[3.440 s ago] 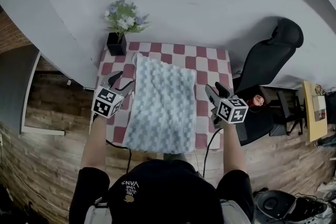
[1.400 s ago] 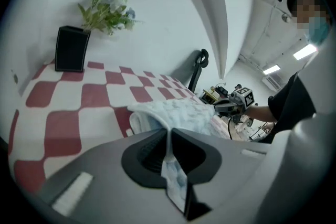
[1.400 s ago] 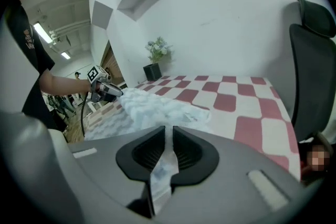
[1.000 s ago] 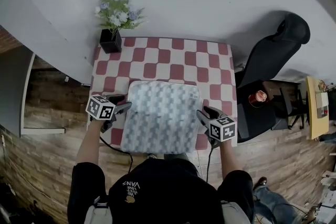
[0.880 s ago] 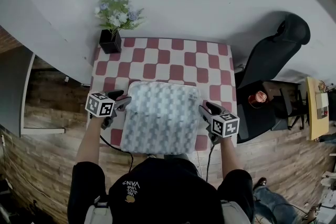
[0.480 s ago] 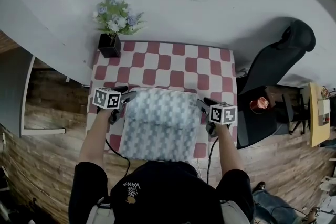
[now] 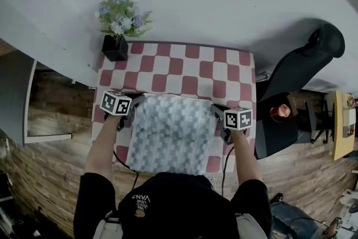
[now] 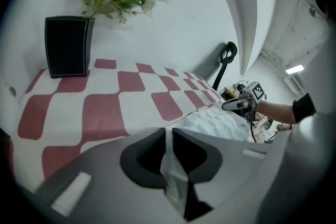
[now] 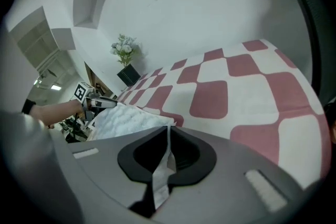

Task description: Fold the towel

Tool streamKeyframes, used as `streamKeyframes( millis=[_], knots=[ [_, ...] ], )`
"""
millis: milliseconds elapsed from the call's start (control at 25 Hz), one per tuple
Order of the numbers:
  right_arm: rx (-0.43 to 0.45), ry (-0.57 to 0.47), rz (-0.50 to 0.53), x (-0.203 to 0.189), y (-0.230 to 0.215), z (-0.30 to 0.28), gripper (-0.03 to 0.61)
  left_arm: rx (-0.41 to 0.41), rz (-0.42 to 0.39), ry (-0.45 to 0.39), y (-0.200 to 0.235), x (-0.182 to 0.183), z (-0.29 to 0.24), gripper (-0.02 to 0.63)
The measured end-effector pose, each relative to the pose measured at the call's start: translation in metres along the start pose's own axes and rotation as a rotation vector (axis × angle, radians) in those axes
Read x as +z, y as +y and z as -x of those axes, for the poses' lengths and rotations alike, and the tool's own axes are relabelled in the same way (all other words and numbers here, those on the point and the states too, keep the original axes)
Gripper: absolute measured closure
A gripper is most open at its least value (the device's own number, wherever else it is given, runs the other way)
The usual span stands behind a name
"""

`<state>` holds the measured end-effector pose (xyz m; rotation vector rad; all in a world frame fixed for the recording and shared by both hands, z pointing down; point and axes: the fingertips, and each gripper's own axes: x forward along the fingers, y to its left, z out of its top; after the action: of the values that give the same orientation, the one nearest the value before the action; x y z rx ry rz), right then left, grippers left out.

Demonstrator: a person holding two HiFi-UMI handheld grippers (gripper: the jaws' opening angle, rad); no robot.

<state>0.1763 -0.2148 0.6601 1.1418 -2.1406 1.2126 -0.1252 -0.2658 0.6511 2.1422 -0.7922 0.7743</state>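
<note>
The towel [image 7: 170, 131] is lying flat on the near half of the table [image 7: 190, 67], a pale bumpy checked thing, with its front edge right by the person's body at the near edge of the table. Its two far corners are where the action is: the left gripper [image 7: 136, 99] is on the far left corner and the right gripper [image 7: 215, 110] on the far right one. Both sets of jaws have just been closing, and in each gripper view there's a thin fold of white towel fabric pinched between them, so both are clamped on the cloth. Both grippers point down at an angle toward the tabletop, each with its marker cube on top. The table has a red and white checked cover, bare on the far half. A black pot of pale flowers [image 7: 114, 47] sits at the far left corner against the white wall, well apart from the towel. A black office chair [image 7: 302, 73] stands off to the right of the table.
</note>
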Motion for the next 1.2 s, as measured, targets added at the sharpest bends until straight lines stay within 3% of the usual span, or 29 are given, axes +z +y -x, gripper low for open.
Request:
streamKeyframes(
  millis=[200,440,640,960,1200],
  knots=[
    [-0.057,-0.126,0.092,0.046,-0.01,0.013,0.561,0.041,-0.08,-0.11,-0.003,0.038,0.004,0.583],
    [-0.158,-0.287,0.163,0.12,-0.033,0.024,0.561,0.155,-0.165,-0.356,0.002,0.122,0.007,0.584],
    [-0.207,-0.326,0.198,0.166,-0.056,0.013,0.561,0.242,-0.219,-0.461,0.017,0.169,-0.01,0.584],
    [-0.28,-0.296,0.279,0.209,-0.09,-0.021,0.561,0.34,-0.284,-0.463,0.053,0.207,-0.048,0.584],
    [-0.333,-0.208,0.274,0.207,-0.111,-0.048,0.558,0.362,-0.241,-0.314,0.079,0.2,-0.083,0.583]
  ],
)
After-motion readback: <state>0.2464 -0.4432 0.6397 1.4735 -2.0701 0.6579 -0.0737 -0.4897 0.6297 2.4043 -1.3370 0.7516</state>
